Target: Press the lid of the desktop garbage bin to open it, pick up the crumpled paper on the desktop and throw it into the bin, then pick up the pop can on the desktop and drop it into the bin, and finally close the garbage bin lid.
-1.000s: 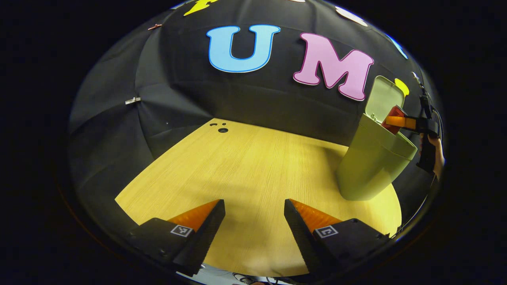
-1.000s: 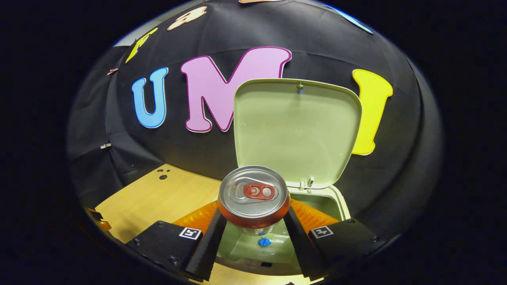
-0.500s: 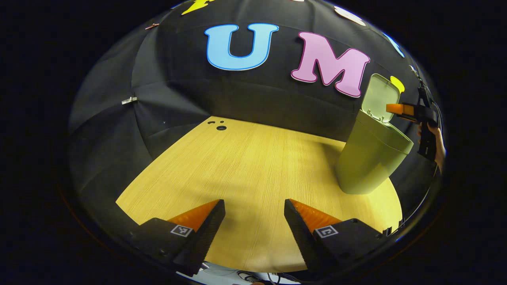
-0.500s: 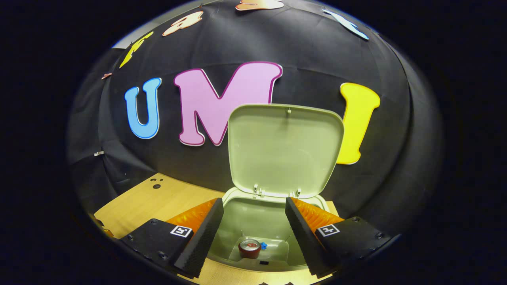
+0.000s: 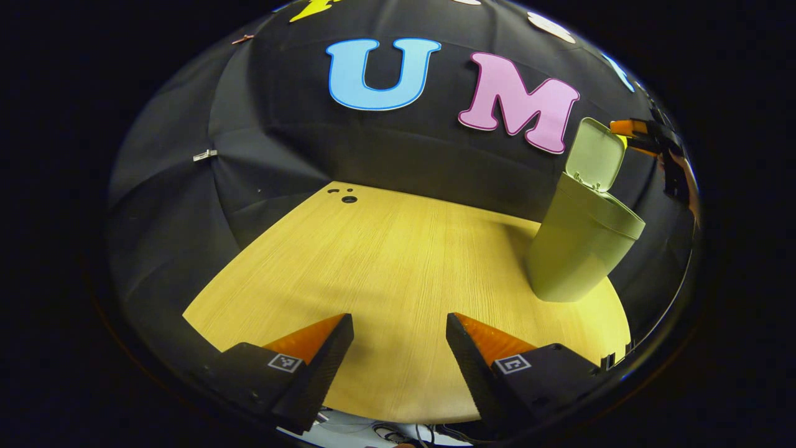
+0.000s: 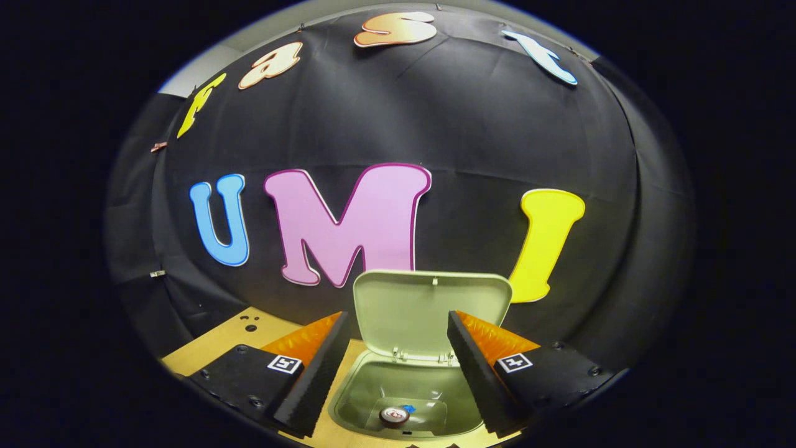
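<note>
The pale green bin [image 5: 581, 249] stands at the table's right side with its lid [image 5: 594, 154] raised. In the right gripper view I look down into the bin [image 6: 360, 404], lid [image 6: 429, 311] upright behind the opening. The pop can [image 6: 394, 415] lies on the bin's bottom beside a small blue scrap [image 6: 408, 409]. My right gripper [image 6: 398, 348] hangs open well above the bin with nothing between its fingers; it also appears in the left gripper view, right gripper [image 5: 634, 130], above the lid with a hand behind it. My left gripper [image 5: 399, 348] is open over the wooden table [image 5: 385, 261].
The table has small round holes [image 5: 348, 199] near its far left corner. A metal clip [image 5: 205, 155] sits on the cloth wall at left. Cables show below the table's near edge [image 5: 385, 430].
The right gripper let go of the can, which dropped to the bin's bottom. That gripper then rose well above the bin, staying open. The left gripper barely moved.
</note>
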`<state>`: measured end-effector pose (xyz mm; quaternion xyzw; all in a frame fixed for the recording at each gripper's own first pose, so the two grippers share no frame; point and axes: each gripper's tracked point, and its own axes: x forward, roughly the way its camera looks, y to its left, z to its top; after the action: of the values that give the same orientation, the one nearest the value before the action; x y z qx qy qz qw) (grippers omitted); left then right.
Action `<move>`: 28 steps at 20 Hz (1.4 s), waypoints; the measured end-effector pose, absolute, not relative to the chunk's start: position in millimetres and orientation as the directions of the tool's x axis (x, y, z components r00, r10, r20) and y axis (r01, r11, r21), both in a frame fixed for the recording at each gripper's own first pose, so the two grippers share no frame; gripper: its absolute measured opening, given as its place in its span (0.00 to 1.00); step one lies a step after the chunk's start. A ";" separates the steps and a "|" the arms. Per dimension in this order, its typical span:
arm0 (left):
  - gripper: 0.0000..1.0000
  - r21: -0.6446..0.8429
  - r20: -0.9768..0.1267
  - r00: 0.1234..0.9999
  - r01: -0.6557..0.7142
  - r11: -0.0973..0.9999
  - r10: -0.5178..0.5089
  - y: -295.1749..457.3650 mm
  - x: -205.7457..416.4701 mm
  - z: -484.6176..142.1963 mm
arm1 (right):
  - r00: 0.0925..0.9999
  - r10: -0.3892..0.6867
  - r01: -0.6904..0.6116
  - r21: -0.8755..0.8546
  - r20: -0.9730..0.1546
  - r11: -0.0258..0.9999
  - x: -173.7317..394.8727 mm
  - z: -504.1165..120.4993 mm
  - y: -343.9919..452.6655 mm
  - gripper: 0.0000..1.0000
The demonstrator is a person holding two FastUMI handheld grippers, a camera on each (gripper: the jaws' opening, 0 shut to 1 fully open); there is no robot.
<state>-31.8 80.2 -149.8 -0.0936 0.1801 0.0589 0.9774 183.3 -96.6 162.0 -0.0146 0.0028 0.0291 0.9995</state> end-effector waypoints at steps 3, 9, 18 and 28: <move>0.96 -0.178 -0.383 0.919 -0.173 0.969 0.094 87.4 -37.2 -160.6 | 0.999 0.034 -0.034 0.002 0.011 0.999 195.7 186.6 -103.3 0.98; 0.96 -0.215 -0.399 0.909 -0.221 0.951 0.121 92.6 -47.9 -173.1 | 1.000 0.007 -0.007 0.001 0.009 1.000 236.7 209.8 -118.6 0.98; 0.96 -0.239 -0.408 0.900 -0.269 0.933 0.155 85.3 -46.1 -179.8 | 0.988 0.053 -0.041 0.086 -0.146 0.995 269.2 174.6 -114.1 0.99; 0.96 -0.182 -0.394 0.918 -0.133 0.974 0.052 49.9 -24.8 -174.4 | 0.965 0.084 -0.062 0.095 -0.250 0.994 200.6 109.4 -115.2 0.98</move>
<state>-24.8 49.9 -174.4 -0.1033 0.1972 0.0476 0.9737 200.6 -115.2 109.4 0.0435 0.1277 0.0368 0.9902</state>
